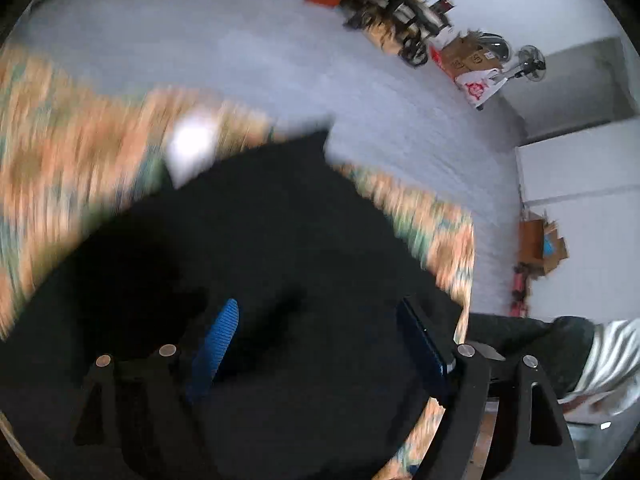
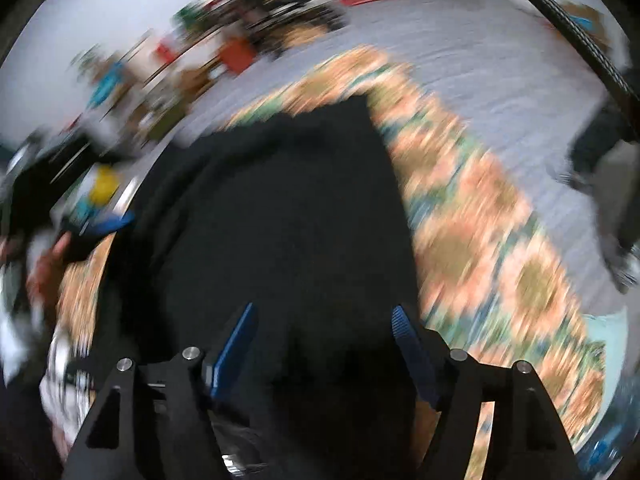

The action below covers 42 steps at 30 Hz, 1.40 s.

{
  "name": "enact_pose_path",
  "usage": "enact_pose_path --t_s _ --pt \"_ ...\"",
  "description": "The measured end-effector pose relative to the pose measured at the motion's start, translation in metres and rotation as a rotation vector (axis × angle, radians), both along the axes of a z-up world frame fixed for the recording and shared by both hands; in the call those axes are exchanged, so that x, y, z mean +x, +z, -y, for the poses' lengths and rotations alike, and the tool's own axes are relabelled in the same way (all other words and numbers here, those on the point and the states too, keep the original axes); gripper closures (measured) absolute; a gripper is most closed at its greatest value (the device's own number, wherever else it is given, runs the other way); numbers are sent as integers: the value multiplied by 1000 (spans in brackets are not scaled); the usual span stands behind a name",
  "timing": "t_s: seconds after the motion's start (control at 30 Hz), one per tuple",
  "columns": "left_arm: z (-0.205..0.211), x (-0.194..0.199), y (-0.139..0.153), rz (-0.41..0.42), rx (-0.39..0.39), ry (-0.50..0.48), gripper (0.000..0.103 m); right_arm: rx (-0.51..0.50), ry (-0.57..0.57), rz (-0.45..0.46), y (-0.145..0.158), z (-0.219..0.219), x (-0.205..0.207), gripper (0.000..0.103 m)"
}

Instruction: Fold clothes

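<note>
My left gripper stands with its blue ribbed pads spread wide and nothing pinched between them, directly above the black fabric garment that lies flat beneath. My right gripper is likewise released, pads parted over the same dark cloth, gripping nothing. From both sets of jaws the garment runs straight ahead and away, its long axis stretching toward a squared far edge; my right side sits near the cloth's right-hand border, my left over its broad middle, so neither looks clearly closer. Beneath it spreads an orange-and-green patterned tablecloth, heavily blurred. A small white patch sits by the garment's far corner; I cannot tell what it is. Beyond, pale grey floor, cardboard boxes, a standing fan and cluttered shelving line white walls.
</note>
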<state>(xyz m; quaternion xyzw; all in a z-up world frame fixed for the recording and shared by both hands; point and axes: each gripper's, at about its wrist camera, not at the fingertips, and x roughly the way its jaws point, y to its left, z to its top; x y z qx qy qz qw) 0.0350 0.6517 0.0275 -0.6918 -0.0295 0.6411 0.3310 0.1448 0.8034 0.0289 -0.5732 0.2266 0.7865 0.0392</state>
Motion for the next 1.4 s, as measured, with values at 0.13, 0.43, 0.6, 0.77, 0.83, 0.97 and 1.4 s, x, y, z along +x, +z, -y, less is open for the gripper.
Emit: enact_pose_path --t_s 0.13,0.43,0.6,0.77,0.83,0.97,1.4 --pt "54 42 -34 70 -99 -30 23 -69 180 29 -8 64 12 32" --pt "130 56 -29 10 -221 -125 23 108 31 258 -51 58 -8 30" --pt "175 59 -25 72 -210 -58 23 87 -268 408 -58 -10 55 30" --pt "201 67 -16 167 -182 30 23 124 -226 319 -26 -2 84 25" --pt "208 72 -8 164 -180 37 23 118 -210 309 -23 5 91 25" --pt "233 82 1 116 -229 38 23 137 -178 301 -22 21 105 25" --pt "299 142 -21 233 -304 58 23 352 146 224 -33 95 105 22"
